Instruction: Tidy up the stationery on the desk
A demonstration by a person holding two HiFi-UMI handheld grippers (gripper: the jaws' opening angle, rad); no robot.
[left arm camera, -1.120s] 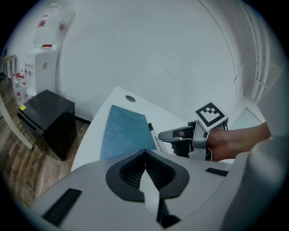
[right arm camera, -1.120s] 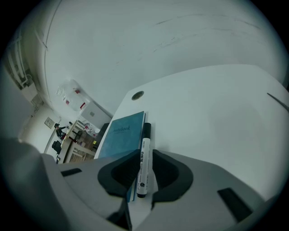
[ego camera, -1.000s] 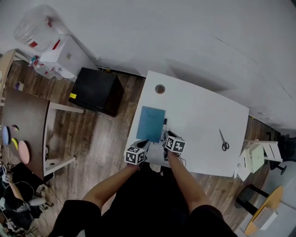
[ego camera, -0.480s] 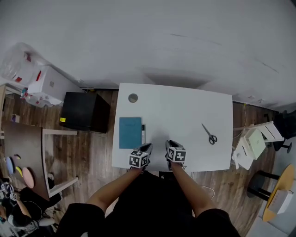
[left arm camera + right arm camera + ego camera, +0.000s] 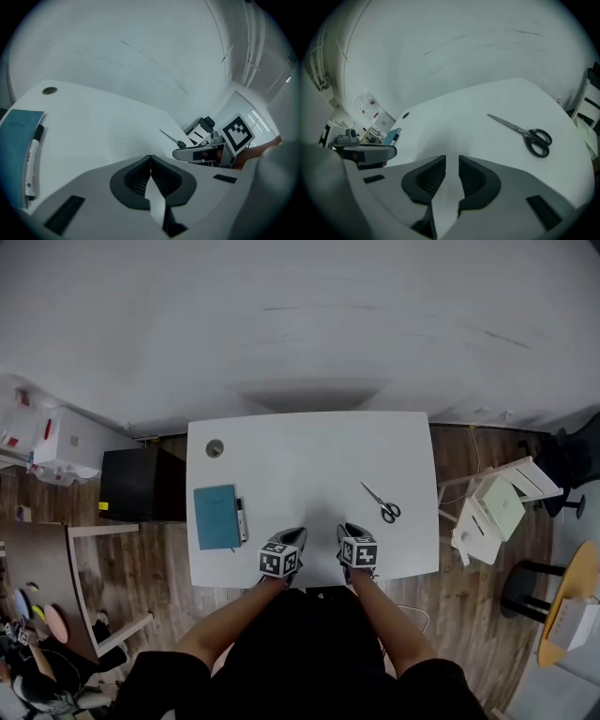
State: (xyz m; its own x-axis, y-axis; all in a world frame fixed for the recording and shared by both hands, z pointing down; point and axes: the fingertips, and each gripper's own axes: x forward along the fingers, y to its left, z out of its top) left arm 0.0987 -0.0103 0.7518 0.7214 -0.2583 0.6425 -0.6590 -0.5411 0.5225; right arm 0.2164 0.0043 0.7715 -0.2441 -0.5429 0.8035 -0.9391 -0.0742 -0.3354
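Note:
A white desk (image 5: 309, 456) holds a blue notebook (image 5: 216, 517) at its left with a black-and-white marker (image 5: 241, 518) lying along the notebook's right side. Black-handled scissors (image 5: 382, 502) lie at the right. My left gripper (image 5: 292, 538) hovers over the desk's near edge, jaws shut and empty; its own view shows the notebook (image 5: 16, 136), marker (image 5: 32, 161) and scissors (image 5: 172, 137). My right gripper (image 5: 349, 532) is beside it, jaws a narrow gap apart with nothing between. The scissors (image 5: 525, 133) lie ahead and to its right.
A round cable hole (image 5: 215, 448) sits at the desk's far left corner. A black cabinet (image 5: 141, 486) stands left of the desk, a white chair (image 5: 497, 507) to its right. A wall runs behind the desk.
Both grippers have moved right along the desk's near edge, away from the notebook and marker towards the middle. Neither holds anything.

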